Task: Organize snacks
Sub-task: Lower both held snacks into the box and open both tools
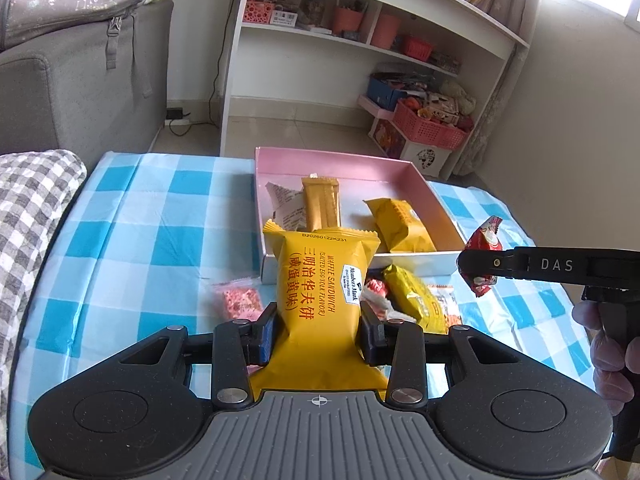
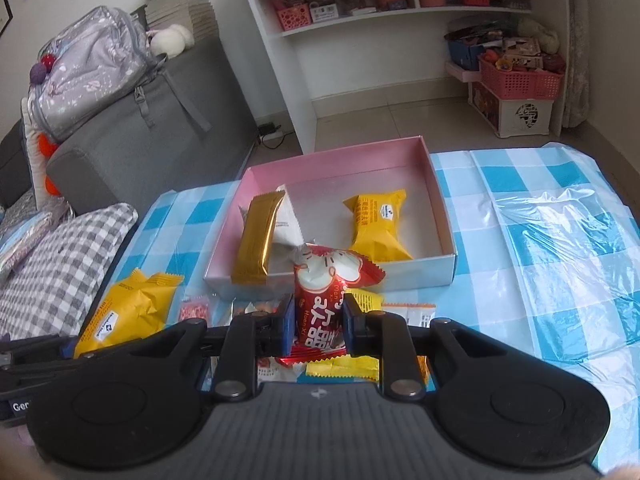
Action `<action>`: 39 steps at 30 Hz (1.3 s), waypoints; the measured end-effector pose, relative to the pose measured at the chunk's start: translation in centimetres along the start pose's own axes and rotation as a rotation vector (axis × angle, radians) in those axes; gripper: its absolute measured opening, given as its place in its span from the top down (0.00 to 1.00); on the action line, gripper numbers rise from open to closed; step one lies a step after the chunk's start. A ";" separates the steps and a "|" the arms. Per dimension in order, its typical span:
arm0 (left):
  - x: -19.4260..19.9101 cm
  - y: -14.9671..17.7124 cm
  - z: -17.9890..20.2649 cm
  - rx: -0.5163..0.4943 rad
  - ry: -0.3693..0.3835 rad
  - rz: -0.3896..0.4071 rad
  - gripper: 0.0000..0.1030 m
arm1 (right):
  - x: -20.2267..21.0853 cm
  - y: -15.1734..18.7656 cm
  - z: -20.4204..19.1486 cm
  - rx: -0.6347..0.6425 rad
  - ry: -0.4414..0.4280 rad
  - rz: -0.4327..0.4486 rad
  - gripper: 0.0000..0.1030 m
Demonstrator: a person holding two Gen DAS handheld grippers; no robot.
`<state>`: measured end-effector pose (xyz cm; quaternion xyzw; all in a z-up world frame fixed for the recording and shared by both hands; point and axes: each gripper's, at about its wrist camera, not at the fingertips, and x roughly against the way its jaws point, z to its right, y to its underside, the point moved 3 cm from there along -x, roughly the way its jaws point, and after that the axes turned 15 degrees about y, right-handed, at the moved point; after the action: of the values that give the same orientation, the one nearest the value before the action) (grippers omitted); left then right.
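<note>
The left gripper (image 1: 318, 334) pinches a yellow waffle packet (image 1: 320, 280) between its pads, raised above the blue checked tablecloth (image 1: 152, 232). Under it lie loose snacks: a pink sweet (image 1: 240, 300) and a yellow-green packet (image 1: 416, 300). Beyond stands the pink box (image 1: 340, 162), which holds a white packet (image 1: 286, 204), a gold bar (image 1: 320, 202) and another yellow packet (image 1: 402, 224). On the right, the right gripper (image 2: 316, 322) is clamped tight on a red sweet packet (image 2: 324, 300), held near the box's front wall.
</note>
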<state>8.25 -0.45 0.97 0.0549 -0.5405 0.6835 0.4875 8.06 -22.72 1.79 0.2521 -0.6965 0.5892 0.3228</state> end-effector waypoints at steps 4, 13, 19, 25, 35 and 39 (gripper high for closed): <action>-1.6 -0.9 0.5 0.018 0.002 0.018 0.64 | -0.5 -0.9 0.7 -0.059 0.004 0.013 0.80; -5.6 -2.2 1.7 0.069 0.020 0.037 0.64 | -2.9 -2.4 2.6 -0.154 0.055 0.029 0.79; -8.2 -3.6 2.4 0.050 0.009 0.025 0.64 | -4.7 -2.8 3.5 -0.220 0.029 0.007 0.79; -11.2 -5.4 2.5 0.010 -0.010 0.008 0.64 | -6.9 -3.8 4.2 -0.249 0.024 0.002 0.79; -15.9 -8.1 2.0 -0.034 -0.044 0.004 0.64 | -9.8 -5.5 5.4 -0.278 -0.004 0.029 0.79; -17.0 -8.4 1.4 -0.025 -0.056 0.007 0.64 | -10.2 -5.5 5.5 -0.288 -0.012 0.027 0.79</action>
<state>22.53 -12.42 -2.93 0.0659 -0.5626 0.6767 0.4704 18.02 -29.37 -2.80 0.1972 -0.7790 0.4862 0.3434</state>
